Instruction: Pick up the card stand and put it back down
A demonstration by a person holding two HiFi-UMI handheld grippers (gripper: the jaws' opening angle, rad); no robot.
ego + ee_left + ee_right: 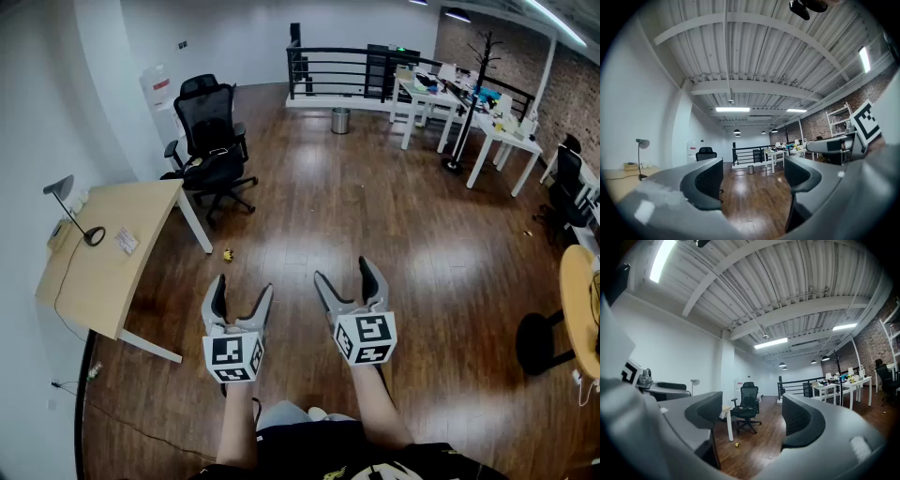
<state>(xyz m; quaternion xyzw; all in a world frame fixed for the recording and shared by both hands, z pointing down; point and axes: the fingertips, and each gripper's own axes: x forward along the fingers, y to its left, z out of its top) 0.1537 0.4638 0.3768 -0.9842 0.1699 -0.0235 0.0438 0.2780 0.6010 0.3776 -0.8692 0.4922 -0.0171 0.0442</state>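
A small white card-like thing [126,241], possibly the card stand, lies on the light wooden desk [94,281] at the left; it is too small to tell for sure. Both grippers are held in the air over the wooden floor, well to the right of the desk. My left gripper [243,289] is open with nothing between its jaws, as its own view confirms [752,180]. To its right, my right gripper [344,272] also stands wide open and empty [752,416]. Neither gripper touches anything.
A desk lamp [66,202] stands on the desk's far end. A black office chair [214,150] sits behind the desk. A small yellow object [228,254] lies on the floor. White tables [469,117], a bin [340,120] and a black railing [337,70] are far back. A round table [581,300] is at the right.
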